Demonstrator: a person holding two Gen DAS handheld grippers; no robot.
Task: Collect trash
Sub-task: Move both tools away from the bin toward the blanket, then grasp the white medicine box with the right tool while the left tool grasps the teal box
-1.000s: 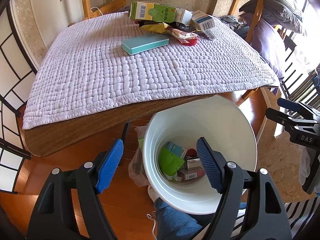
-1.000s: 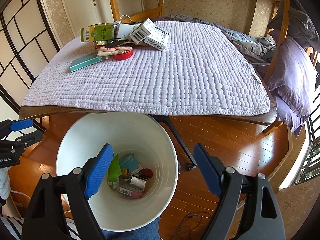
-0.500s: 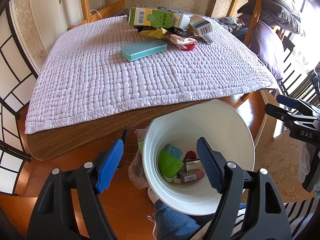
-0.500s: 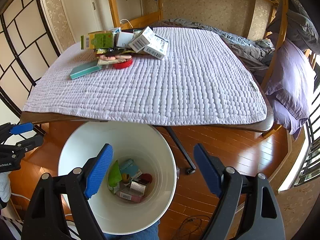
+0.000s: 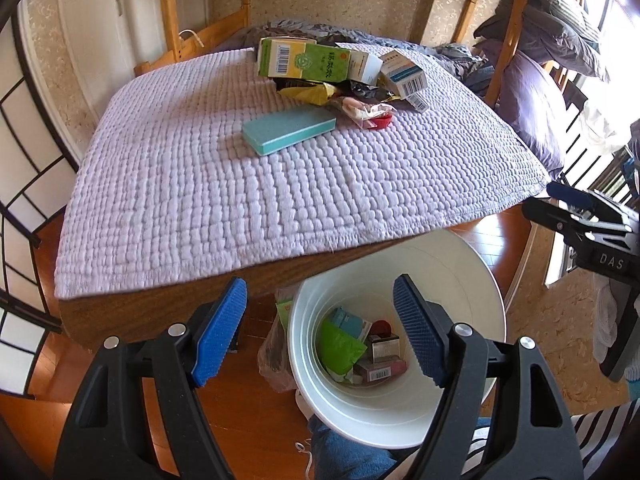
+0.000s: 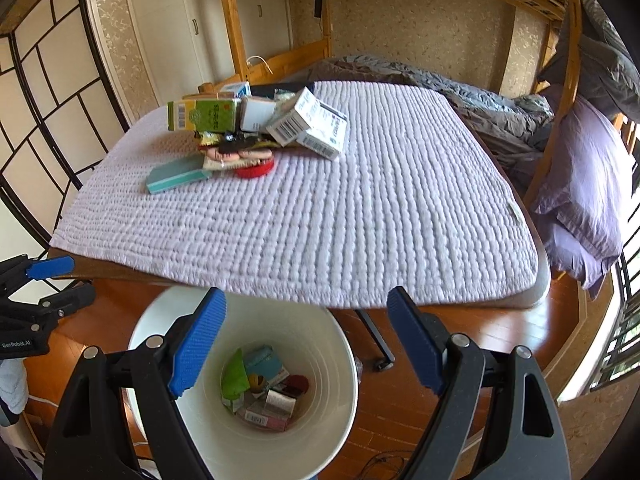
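Presently both the left gripper (image 5: 320, 328) and right gripper (image 6: 306, 336) stand apart, empty, above the white bin (image 5: 472, 264), which sits by the table edge for short drops. Remaining trash pile (image 6: 256, 132) lies far across the quilt (image 6: 360, 208).

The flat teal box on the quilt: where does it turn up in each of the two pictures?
Left wrist view: the flat teal box lies upper centre, the nearest item of the pile.
Right wrist view: it lies upper left, at the pile's near left edge.
Shared landmark: the green carton stands behind it in both views.
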